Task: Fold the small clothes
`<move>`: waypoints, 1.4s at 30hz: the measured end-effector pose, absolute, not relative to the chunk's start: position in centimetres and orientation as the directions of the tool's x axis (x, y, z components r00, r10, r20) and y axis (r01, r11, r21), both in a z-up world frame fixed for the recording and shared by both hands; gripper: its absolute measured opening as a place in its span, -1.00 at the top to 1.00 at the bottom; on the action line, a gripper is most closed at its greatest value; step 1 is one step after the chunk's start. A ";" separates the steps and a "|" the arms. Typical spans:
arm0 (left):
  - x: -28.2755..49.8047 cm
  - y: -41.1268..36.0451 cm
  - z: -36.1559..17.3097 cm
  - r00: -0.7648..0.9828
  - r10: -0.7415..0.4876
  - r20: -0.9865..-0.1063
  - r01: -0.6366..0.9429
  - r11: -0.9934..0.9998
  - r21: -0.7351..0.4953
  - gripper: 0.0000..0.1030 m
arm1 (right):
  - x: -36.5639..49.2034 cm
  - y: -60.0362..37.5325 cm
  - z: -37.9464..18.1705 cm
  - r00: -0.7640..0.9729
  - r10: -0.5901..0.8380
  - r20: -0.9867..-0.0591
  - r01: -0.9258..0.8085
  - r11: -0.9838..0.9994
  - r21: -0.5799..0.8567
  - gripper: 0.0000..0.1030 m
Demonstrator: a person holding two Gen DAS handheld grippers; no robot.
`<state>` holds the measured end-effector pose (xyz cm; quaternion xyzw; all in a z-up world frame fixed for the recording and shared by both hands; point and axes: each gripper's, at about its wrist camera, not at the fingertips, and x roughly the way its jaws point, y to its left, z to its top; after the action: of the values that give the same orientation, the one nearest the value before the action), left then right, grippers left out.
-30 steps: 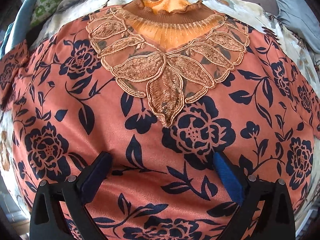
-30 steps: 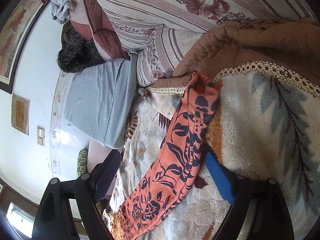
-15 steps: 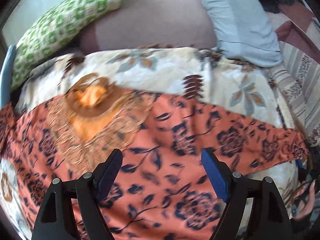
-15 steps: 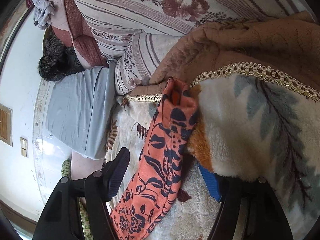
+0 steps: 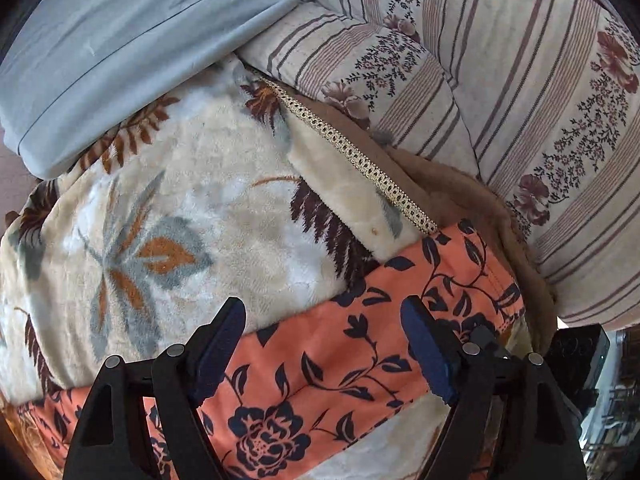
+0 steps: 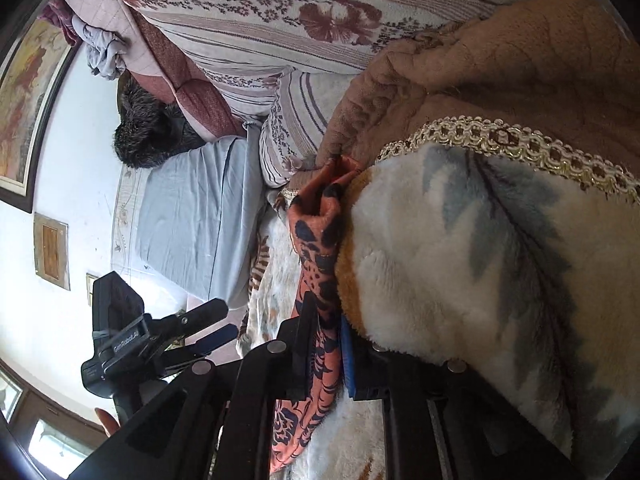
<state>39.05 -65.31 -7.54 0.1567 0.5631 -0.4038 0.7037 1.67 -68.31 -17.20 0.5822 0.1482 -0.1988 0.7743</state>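
Observation:
An orange garment with navy flowers lies on a cream fleece blanket (image 5: 168, 208). Its sleeve (image 5: 360, 344) runs across the bottom of the left wrist view, and my left gripper (image 5: 324, 344) hovers open just above it, one finger on each side, touching nothing. In the right wrist view the same sleeve (image 6: 316, 240) hangs as a narrow strip beside a raised fold of the blanket. My right gripper (image 6: 326, 344) is closing, with the sleeve pinched between its pads. The left gripper (image 6: 200, 332) also shows there, low on the left. The garment's body and collar are out of view.
A grey-blue pillow (image 5: 120, 40) and a striped floral quilt (image 5: 500, 80) lie behind the blanket. A brown blanket with gold braid trim (image 5: 360, 160) is folded up against the sleeve's end. A framed picture (image 6: 28, 100) hangs on the white wall.
The left gripper has swept from the embroidered collar and chest out along the garment to the sleeve. The right gripper's jaws have come together on the sleeve.

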 end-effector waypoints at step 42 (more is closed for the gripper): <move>20.3 16.4 -1.9 0.535 -0.201 -0.820 -0.152 0.933 -0.328 -0.56 | 27.1 -1.2 -17.2 0.384 0.407 -0.829 -0.238 0.911 0.337 0.51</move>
<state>20.34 16.37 -1.92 -0.1830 0.4817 -0.0144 0.8569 27.07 -1.15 -17.17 0.0812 0.5197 0.1949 0.8278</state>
